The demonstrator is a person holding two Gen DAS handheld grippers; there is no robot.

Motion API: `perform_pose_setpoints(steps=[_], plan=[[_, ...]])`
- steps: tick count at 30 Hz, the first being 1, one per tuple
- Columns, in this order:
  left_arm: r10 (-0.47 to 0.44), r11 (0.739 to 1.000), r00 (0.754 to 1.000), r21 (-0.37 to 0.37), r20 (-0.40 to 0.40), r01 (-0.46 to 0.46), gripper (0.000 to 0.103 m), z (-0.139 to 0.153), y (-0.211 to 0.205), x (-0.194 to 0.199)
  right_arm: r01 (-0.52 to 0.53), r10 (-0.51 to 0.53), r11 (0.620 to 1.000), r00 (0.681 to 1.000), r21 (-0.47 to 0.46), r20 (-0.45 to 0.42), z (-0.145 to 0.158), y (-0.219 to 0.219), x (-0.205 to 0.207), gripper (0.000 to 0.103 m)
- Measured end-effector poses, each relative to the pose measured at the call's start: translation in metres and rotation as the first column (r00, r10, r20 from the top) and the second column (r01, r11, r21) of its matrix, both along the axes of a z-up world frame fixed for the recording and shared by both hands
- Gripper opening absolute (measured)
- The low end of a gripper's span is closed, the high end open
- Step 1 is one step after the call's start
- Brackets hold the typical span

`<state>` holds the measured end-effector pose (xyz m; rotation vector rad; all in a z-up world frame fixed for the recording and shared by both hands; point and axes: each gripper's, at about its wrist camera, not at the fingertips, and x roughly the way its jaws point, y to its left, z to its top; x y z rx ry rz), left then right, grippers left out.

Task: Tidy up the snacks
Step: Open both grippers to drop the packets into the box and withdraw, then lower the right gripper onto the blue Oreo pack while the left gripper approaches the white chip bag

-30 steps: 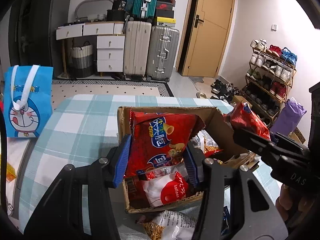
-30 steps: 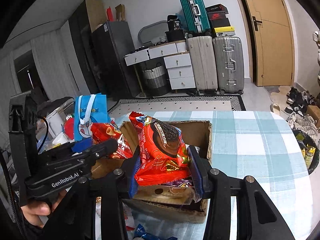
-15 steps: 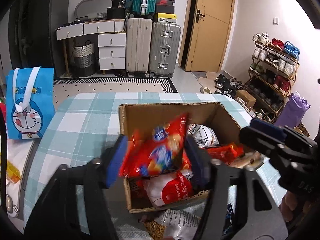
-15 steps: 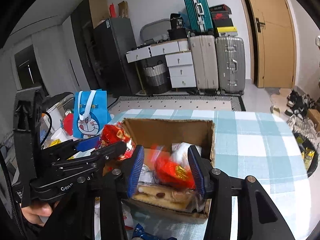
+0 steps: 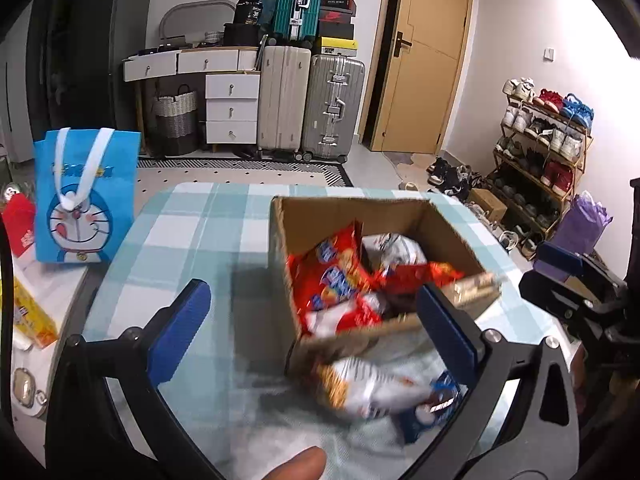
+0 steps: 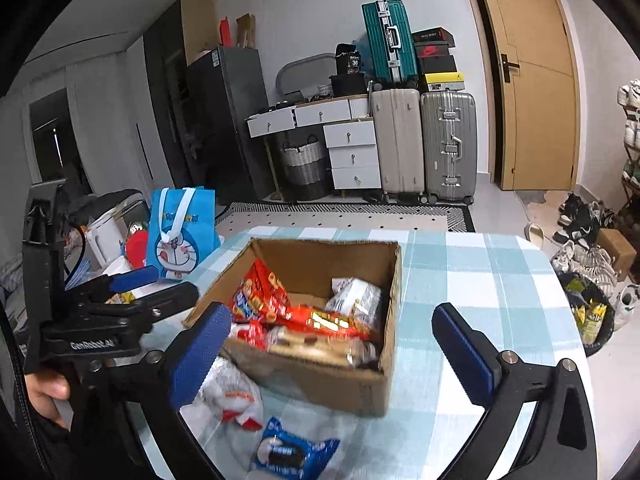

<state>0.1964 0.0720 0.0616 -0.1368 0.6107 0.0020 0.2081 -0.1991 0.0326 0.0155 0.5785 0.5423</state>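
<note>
An open cardboard box (image 5: 352, 210) (image 6: 332, 380) stands on the checked tablecloth, holding several snack packs, among them a red biscuit bag (image 5: 328, 276) (image 6: 260, 300) and a white pack (image 6: 356, 298). My left gripper (image 5: 316, 328) is open and empty, in front of the box's near wall. My right gripper (image 6: 336, 356) is open and empty, over the box's near edge. A white and orange pack (image 5: 360, 388) (image 6: 232, 396) and a blue cookie pack (image 5: 436, 404) (image 6: 292, 448) lie on the cloth in front of the box.
A blue cartoon tote bag (image 5: 86, 196) (image 6: 180, 232) stands left of the table. A yellow box (image 5: 30, 316) lies at the left edge. Suitcases, drawers and a door line the far wall. A shoe rack (image 5: 544, 140) stands at the right.
Both grippers have opened wide and dropped their red snack bags into the box. Both have pulled back toward me from the box.
</note>
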Motion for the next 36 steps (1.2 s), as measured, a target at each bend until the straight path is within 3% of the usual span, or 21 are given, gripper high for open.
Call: perform_pose_setpoints(steps=[13,24,36], plan=[[-0.015,1.000,1.000,0.001,-0.023,0.015,0.102,-0.027,0.001,-0.065,-0.016,0.012,0.998,0.998,-0.059,-0.067,-0.030,-0.014,-0.046,0.102],[-0.031,1.000,0.997,0.000,-0.071,0.031,0.102,-0.047,-0.007,-0.076,-0.036,0.026,0.996,0.992,-0.081,-0.125,-0.062,-0.008,-0.054,0.102],[-0.035,0.999,0.995,-0.011,-0.089,0.034,0.102,-0.050,-0.005,-0.074,-0.070,0.048,0.992,0.979,-0.103,-0.197,-0.092,0.006,-0.055,0.102]])
